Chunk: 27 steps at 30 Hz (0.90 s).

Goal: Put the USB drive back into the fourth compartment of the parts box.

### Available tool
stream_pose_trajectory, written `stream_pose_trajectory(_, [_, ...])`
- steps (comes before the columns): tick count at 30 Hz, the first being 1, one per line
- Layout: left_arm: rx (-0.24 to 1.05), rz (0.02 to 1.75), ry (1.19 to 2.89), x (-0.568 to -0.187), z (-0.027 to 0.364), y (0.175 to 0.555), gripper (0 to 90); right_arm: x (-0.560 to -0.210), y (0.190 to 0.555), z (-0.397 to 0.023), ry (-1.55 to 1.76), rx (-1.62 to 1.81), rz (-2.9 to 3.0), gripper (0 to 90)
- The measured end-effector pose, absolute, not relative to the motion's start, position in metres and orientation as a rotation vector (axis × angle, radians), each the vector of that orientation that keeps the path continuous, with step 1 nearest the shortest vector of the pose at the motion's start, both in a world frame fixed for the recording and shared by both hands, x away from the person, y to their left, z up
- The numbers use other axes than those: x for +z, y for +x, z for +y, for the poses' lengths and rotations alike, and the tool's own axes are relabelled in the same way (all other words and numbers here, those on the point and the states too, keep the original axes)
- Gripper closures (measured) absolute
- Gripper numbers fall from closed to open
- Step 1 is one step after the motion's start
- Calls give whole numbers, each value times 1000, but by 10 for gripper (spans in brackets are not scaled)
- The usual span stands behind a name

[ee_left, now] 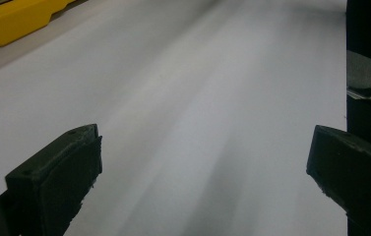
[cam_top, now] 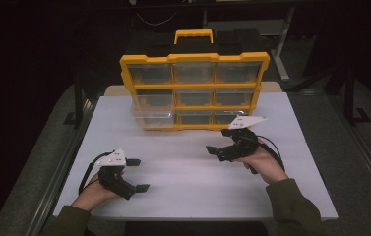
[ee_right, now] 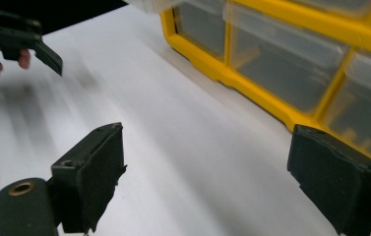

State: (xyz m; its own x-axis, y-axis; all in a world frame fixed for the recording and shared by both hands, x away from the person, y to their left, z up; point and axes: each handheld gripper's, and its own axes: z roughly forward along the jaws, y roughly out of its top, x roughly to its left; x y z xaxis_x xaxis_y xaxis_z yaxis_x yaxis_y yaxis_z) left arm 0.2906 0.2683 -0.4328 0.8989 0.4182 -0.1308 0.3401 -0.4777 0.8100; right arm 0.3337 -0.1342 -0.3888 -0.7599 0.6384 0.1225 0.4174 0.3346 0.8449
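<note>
While we look down from the high view, the white tabletop (cam_top: 193, 172) lies bare between our two hands, with free room across its whole front half. The yellow drawer cabinet (cam_top: 194, 91) stands upright at the far middle, its clear drawers facing us, its bottom-left drawer (cam_top: 154, 118) pulled a little out past the frame. Our right gripper (cam_top: 216, 150) hovers just in front of the cabinet's right lower corner, near but apart from it, its fingers spread with nothing between them. Our left gripper (cam_top: 138, 174) sits near the front left edge, well apart from the cabinet, its fingers spread wide and empty too. Dark floor falls away on both sides of the tabletop.

Along the left gripper view, our fingers (ee_left: 57, 177) stand wide apart over plain white tabletop (ee_left: 198, 98); a yellow corner of the cabinet (ee_left: 15, 19) shows at the top left, and the tabletop's edge runs down the right.

Along the right gripper view, our fingers (ee_right: 92, 172) are parted over open tabletop (ee_right: 188, 147), the cabinet (ee_right: 281, 64) running close along the right. The left gripper (ee_right: 11, 37) shows far off at the top left.
</note>
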Motion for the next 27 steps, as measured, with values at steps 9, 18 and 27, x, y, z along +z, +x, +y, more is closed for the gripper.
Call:
stream_pose_trajectory(9, [105, 539, 2115, -433, 267, 290, 0, -412, 317, -153, 981, 1401, 2361, 19])
stream_pose_trajectory(18, [104, 535, 2115, -432, 267, 290, 0, -426, 304, -172, 1028, 1414, 2351, 6])
stream_pose_trajectory(27, [108, 536, 2111, -432, 268, 290, 0, -440, 291, -191, 1072, 1411, 2336, 6])
